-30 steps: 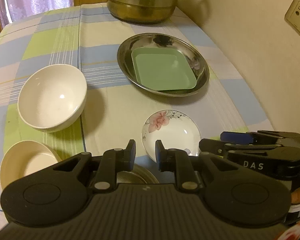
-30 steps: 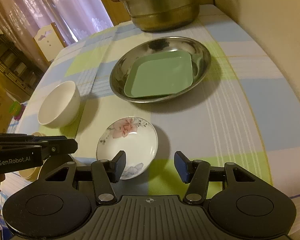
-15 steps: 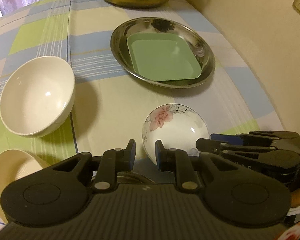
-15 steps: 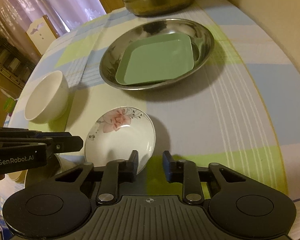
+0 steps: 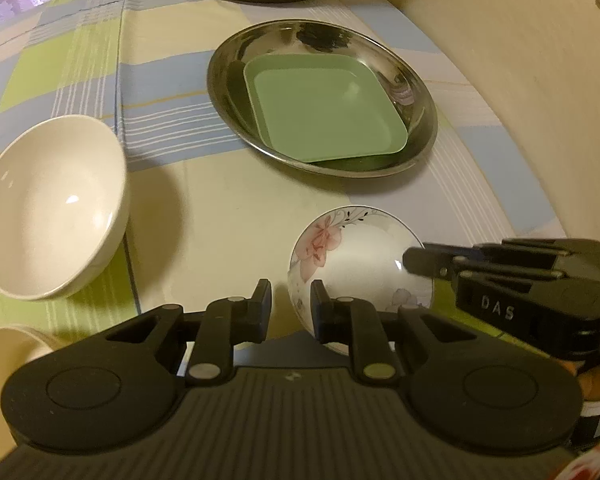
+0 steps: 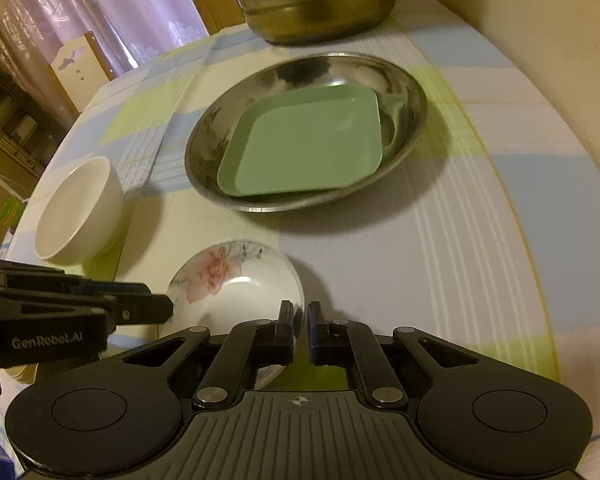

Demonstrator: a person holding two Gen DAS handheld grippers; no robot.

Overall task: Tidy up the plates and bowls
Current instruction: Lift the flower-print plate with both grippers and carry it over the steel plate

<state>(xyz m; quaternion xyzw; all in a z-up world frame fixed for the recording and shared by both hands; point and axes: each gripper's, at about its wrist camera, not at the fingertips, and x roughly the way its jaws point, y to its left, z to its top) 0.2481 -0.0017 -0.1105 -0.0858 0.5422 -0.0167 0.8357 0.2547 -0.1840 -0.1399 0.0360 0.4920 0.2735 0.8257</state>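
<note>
the small flowered dish (image 6: pixel 236 280) sits on the checked tablecloth (image 6: pixel 420 264), on the near side of the big steel basin (image 6: pixel 404 80), apart from it. my right gripper (image 6: pixel 299 322) has just been closing, and its jaws now stand pressed nearly together on the dish's near right rim, with the edge of the dish between the pads. my left gripper (image 5: pixel 290 304) hovers at the dish's near left edge with its jaws only slightly parted; i see nothing between them, and the dish lies just beside the right finger (image 5: pixel 320 308). inside the steel basin rests a square green plate (image 6: pixel 308 140), tilted a little against the basin wall. to the left of the basin, well apart, stands a white bowl (image 5: pixel 48 204), and nearer still on that side the rim of another pale bowl (image 5: pixel 8 348) shows. beyond the basin a large metal pot (image 6: pixel 320 4) stands close to the wall (image 6: pixel 540 40).
</note>
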